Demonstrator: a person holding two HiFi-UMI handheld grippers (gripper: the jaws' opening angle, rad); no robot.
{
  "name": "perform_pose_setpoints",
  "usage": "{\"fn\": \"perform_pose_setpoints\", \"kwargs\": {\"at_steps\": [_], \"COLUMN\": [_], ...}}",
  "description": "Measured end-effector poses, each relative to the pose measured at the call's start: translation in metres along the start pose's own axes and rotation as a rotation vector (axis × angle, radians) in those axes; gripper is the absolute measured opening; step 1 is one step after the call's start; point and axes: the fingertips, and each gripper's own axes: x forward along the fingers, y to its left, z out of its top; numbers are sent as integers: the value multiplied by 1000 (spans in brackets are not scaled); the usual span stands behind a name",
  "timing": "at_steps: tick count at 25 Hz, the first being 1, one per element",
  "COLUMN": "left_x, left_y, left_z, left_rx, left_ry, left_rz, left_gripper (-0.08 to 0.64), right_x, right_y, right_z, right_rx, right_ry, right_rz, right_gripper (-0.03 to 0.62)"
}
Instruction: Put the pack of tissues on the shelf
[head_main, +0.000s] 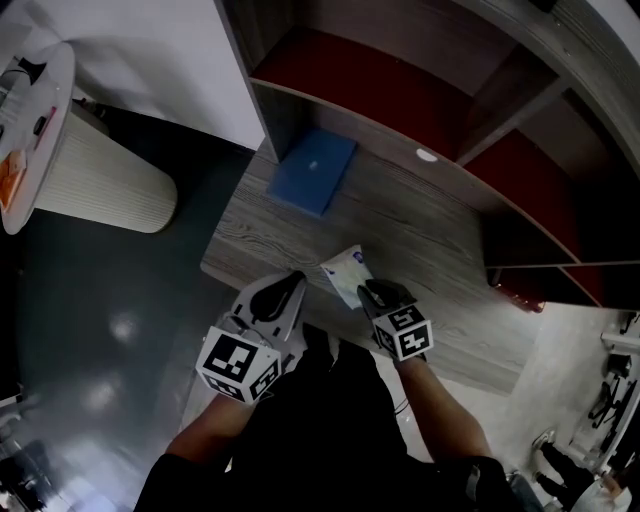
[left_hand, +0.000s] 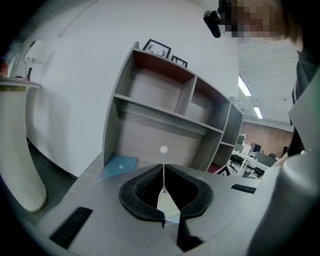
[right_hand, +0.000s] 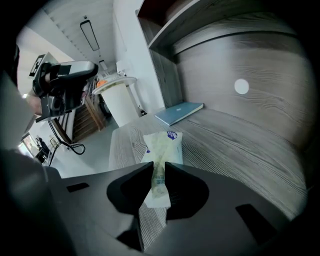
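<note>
Our right gripper (right_hand: 159, 172) pinches the near end of the pack of tissues (right_hand: 163, 148), which lies on the wooden desk (head_main: 430, 235) below the shelf (left_hand: 160, 112). Our left gripper (left_hand: 163, 175) hangs beside it, jaws together on nothing. The grip looks thin, so we should lift slowly and keep the pack level. We cannot tell how firmly the pads bite, and from the head view the gripper covers the pack's near edge.

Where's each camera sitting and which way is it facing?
Head view: on the person's head, looking down at the desk; forearms and grippers show.
Left gripper view: on the left gripper, facing the shelf; shut jaws show.
Right gripper view: on the right gripper, facing along the desk; jaws grip the pack of tissues.
Shared: all show the blue book.
</note>
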Motion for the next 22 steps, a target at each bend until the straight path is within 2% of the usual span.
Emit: {"fn": "perform_pose_setpoints", "kwargs": {"at_steps": [10, 22], "left_x": [-12, -21], "left_y": [-4, -27], "left_z": [16, 50], "left_rx": [5, 56], "left_ry": [-26, -70], "left_rz": [-24, -95], "left_gripper": [21, 20], "right_x": [-40, -116], "right_y": [0, -3], "right_z": [13, 45], "right_rx": [41, 68], "right_ry": [-32, -136], "right_rz": [-53, -155], "right_gripper": [37, 28]}}
